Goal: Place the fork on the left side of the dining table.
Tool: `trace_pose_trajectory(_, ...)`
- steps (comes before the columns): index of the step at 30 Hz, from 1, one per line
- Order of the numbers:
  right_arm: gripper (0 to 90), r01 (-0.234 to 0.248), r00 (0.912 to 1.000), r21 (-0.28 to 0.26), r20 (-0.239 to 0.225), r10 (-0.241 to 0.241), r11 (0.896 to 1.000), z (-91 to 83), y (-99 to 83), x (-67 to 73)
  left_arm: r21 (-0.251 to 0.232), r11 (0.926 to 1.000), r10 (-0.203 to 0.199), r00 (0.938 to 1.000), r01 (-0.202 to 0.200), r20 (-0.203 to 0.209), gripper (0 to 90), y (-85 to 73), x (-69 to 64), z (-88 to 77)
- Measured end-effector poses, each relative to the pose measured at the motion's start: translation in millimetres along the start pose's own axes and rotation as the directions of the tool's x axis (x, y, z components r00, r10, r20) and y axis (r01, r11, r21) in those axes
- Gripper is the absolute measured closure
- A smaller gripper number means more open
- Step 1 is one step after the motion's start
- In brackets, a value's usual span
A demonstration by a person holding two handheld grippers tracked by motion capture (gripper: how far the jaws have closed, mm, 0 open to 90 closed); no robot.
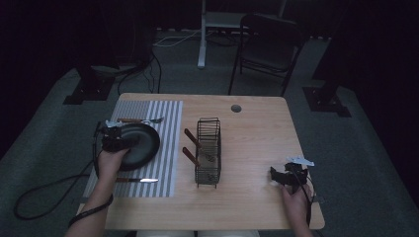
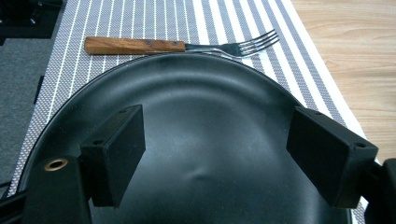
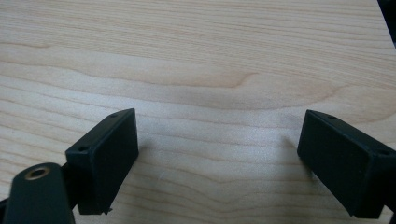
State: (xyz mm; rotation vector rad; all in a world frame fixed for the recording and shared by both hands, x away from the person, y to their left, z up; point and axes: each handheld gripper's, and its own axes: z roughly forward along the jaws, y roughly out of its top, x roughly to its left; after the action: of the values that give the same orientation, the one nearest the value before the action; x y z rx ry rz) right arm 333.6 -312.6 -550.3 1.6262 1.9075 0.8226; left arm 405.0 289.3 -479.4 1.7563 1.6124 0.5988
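A black plate (image 1: pixel 143 143) lies on a grey-and-white striped placemat (image 1: pixel 169 143) at the table's left. My left gripper (image 1: pixel 117 140) hangs over the plate's left rim. In the left gripper view the left gripper (image 2: pixel 217 140) is open, its jaws wide apart above the plate (image 2: pixel 210 93), nothing between them. A fork (image 2: pixel 187 45) with a wooden handle lies just beyond the plate. My right gripper (image 1: pixel 277 176) rests near the table's front right. The right gripper (image 3: pixel 217 140) is open over bare wood.
A knife (image 1: pixel 138 180) with a wooden handle lies on the placemat in front of the plate. A black wire basket (image 1: pixel 208 150) stands mid-table with two wooden-handled utensils leaning in it. A round hole (image 1: pixel 236 108) marks the table's far side. A dark chair (image 1: pixel 269 44) stands behind.
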Motion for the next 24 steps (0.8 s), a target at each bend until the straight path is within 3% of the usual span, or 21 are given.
trace_pose_trajectory(12,12.0,0.0,1.0,0.0,0.0,0.0,1.0,0.0,0.0,0.0,-0.02,0.9995,0.026,0.9992,-0.025,0.032,19.8,-20.1,-2.1,-17.6)
trace_pose_trajectory(17,12.0,0.0,1.0,0.0,0.0,0.0,1.0,0.0,0.0,0.0,-0.009,0.9991,0.042,0.9989,-0.042,0.02,19.7,-28.4,-0.7,-20.2)
trace_pose_trajectory(24,12.0,0.0,1.0,0.0,0.0,0.0,1.0,0.0,0.0,0.0,-0.042,0.9981,0.047,0.9986,-0.046,0.024,19.8,-37.7,-3.2,-31.9)
